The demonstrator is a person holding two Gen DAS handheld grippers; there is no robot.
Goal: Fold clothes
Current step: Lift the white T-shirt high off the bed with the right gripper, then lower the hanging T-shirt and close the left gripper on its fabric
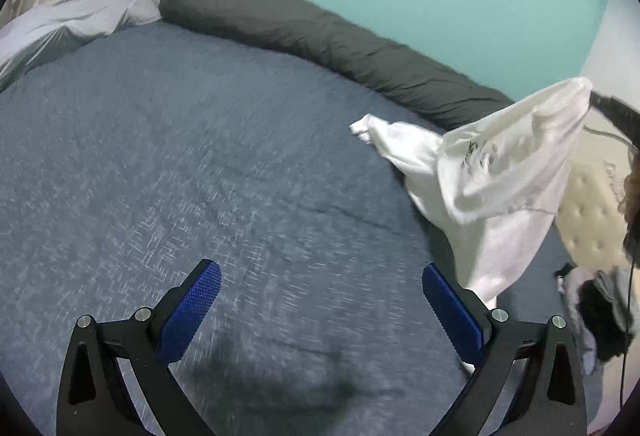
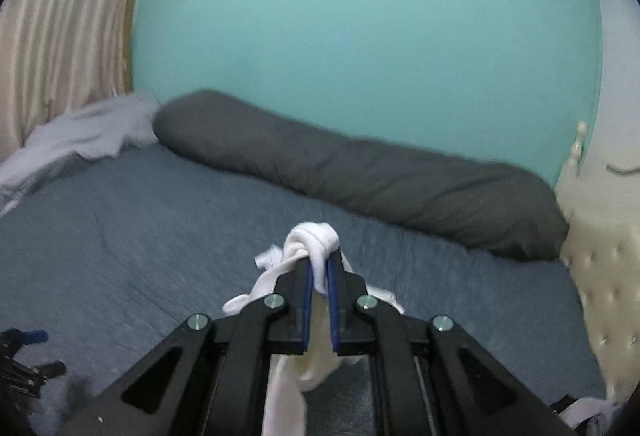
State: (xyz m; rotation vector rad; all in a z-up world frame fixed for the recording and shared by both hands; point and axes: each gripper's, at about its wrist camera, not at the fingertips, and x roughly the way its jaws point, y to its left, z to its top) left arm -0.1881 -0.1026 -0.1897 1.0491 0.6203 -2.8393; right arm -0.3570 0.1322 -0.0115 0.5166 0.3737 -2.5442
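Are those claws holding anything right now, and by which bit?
The right claw pinches the white shirt by a bunched fold at its top; which part is unclear. The left claw is open, holding nothing.

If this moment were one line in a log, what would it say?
right gripper: shut on white cotton shirt, lifted | left gripper: open, empty | below: blue-grey bed cover

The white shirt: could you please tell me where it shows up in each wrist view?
Left wrist view: the white shirt hangs at the right, lifted above the blue bedspread.
Right wrist view: bottom centre, the white shirt is pinched in the right gripper.
Shared landmark: the long grey pillow.
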